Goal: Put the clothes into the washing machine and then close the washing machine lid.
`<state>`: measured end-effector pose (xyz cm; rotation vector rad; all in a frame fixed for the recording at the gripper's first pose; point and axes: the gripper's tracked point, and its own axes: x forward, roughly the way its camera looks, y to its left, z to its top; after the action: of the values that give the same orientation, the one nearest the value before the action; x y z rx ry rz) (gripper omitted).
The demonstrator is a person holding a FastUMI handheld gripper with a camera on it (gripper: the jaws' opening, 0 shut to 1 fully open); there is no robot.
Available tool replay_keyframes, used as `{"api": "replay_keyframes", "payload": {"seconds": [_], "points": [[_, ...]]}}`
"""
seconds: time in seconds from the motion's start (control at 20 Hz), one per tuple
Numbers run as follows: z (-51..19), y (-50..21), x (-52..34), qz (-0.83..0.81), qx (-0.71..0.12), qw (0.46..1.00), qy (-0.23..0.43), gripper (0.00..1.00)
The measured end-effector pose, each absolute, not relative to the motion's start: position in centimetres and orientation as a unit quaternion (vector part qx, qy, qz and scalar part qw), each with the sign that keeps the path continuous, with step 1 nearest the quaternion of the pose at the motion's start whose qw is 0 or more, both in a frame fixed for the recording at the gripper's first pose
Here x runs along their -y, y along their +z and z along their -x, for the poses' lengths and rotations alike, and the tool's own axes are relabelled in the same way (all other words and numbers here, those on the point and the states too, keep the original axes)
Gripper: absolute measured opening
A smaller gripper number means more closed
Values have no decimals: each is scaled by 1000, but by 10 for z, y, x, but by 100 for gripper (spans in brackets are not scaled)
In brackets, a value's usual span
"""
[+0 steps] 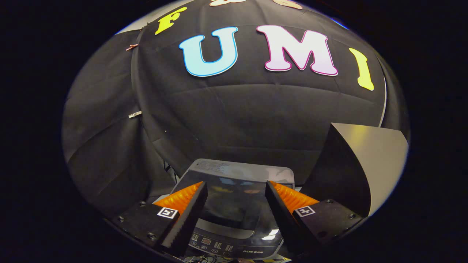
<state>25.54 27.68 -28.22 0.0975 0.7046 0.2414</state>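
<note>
A small grey top-loading washing machine (pixel 234 171) stands below and just ahead of my fingers, its dark glossy lid (pixel 236 201) lying flat and shut. The control panel (pixel 219 246) with small buttons runs along its near edge. My gripper (pixel 236 188) hangs above the lid, open, with nothing between the fingers. One fingertip (pixel 195 193) is over the lid's left side, the other (pixel 276 191) over its right side. No clothes are visible.
A tall dark panel with a pale face (pixel 362 164) stands to the right of the machine, close to the right finger. Black cloth walls (pixel 237 117) hang behind and to the left. Cables (pixel 201 259) lie near the machine's front.
</note>
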Motion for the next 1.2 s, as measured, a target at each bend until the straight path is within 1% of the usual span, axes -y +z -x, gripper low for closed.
{"api": "replay_keyframes", "payload": {"seconds": [0.4, 0.75, 1.0, 1.2], "points": [[-233, -235, -275, -47, -297, 942, 150, 99], [-195, -155, -256, -51, -217, 960, 172, 99], [-155, -97, -223, -54, -158, 972, 164, 99], [-122, -68, -191, -37, -121, 980, 156, 99]]}}
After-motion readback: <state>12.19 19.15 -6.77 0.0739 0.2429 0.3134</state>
